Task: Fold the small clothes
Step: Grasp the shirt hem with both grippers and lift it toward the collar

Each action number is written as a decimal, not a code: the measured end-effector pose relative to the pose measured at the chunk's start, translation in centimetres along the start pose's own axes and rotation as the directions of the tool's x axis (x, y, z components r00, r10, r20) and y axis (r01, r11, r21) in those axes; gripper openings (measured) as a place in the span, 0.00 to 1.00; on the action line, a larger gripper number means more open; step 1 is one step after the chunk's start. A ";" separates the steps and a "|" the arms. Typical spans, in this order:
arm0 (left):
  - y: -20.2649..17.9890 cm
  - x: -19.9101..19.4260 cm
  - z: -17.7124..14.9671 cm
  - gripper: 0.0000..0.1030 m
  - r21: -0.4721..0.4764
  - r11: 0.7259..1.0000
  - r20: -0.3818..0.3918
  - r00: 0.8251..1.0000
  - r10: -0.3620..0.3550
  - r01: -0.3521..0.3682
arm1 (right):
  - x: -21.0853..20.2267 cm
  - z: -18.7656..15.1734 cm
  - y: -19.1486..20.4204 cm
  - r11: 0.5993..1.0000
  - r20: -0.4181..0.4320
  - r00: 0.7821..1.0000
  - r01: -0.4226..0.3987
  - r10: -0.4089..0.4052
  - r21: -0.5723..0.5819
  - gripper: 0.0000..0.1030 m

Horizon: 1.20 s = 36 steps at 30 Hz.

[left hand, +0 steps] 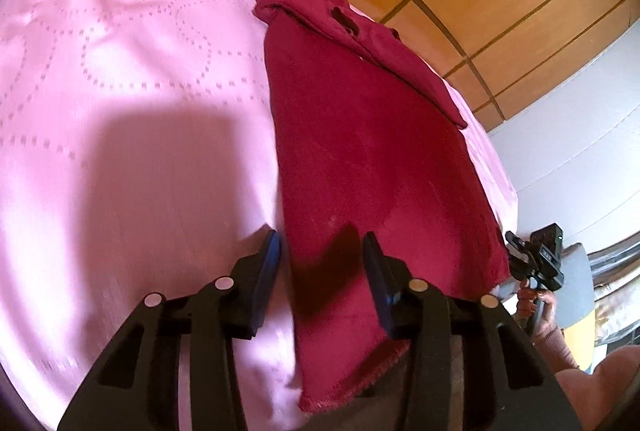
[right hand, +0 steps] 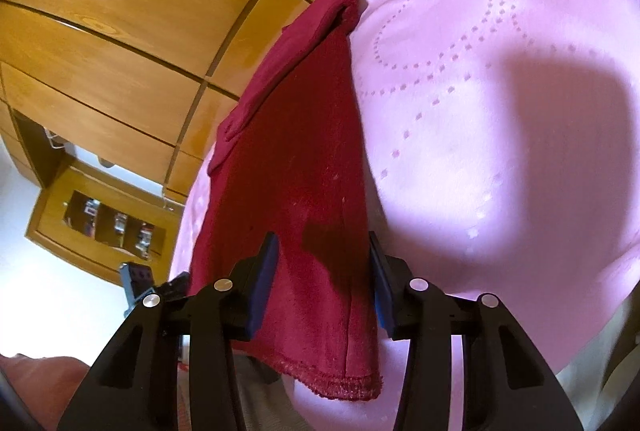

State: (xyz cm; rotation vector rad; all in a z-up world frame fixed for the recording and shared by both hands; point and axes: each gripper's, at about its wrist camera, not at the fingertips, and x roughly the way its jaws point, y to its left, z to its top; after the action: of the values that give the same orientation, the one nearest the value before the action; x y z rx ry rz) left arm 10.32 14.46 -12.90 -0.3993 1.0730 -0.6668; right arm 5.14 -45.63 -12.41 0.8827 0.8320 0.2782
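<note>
A dark red small garment (left hand: 360, 151) lies folded lengthwise in a long strip on the pink bedspread (left hand: 132, 79), with a sleeve folded over its far part. My left gripper (left hand: 322, 255) is open, hovering over the garment's near left edge, holding nothing. In the right wrist view the same garment (right hand: 304, 151) runs away from me. My right gripper (right hand: 322, 259) is open above its near hem, jaws astride the strip. The right gripper also shows in the left wrist view (left hand: 536, 263), by the garment's right edge.
Wooden wardrobe doors (right hand: 120, 31) stand beyond the bed's far edge. A wooden shelf unit (right hand: 104, 219) with small items sits lower left in the right wrist view. A white wall (left hand: 580, 159) is at right. The bedspread (right hand: 500, 111) stretches wide beside the garment.
</note>
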 end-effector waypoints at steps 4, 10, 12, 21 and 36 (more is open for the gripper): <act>-0.1 -0.1 -0.8 0.42 -0.007 0.999 -0.017 0.999 -0.033 0.033 | 0.5 -0.7 0.4 1.000 -0.026 1.000 -0.007 0.007 -0.013 0.43; -0.8 0.3 -2.1 0.40 -0.001 0.996 -0.088 0.992 -0.094 0.094 | 0.8 -1.5 0.4 1.000 -0.034 0.999 -0.017 0.017 0.016 0.43; -1.3 0.4 -2.1 0.38 0.016 0.995 -0.100 0.991 -0.092 0.095 | 0.8 -1.7 0.4 1.000 -0.040 0.999 -0.020 0.021 0.020 0.35; -4.8 0.1 -1.6 0.08 0.158 0.986 -0.069 0.996 -0.048 0.058 | 0.0 -1.9 1.2 1.000 -0.033 0.999 0.010 -0.010 0.019 0.11; -7.9 -6.9 -1.4 0.07 0.240 0.951 -0.011 0.980 -0.199 0.196 | -5.3 -2.9 6.0 0.960 0.018 0.974 -0.220 0.226 -0.176 0.08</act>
State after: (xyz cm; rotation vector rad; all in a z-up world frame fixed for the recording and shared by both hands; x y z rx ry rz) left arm 4.50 13.25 -4.17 -0.3025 0.9329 -0.9610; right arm 0.12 -43.08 -5.99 0.8163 0.6621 0.5221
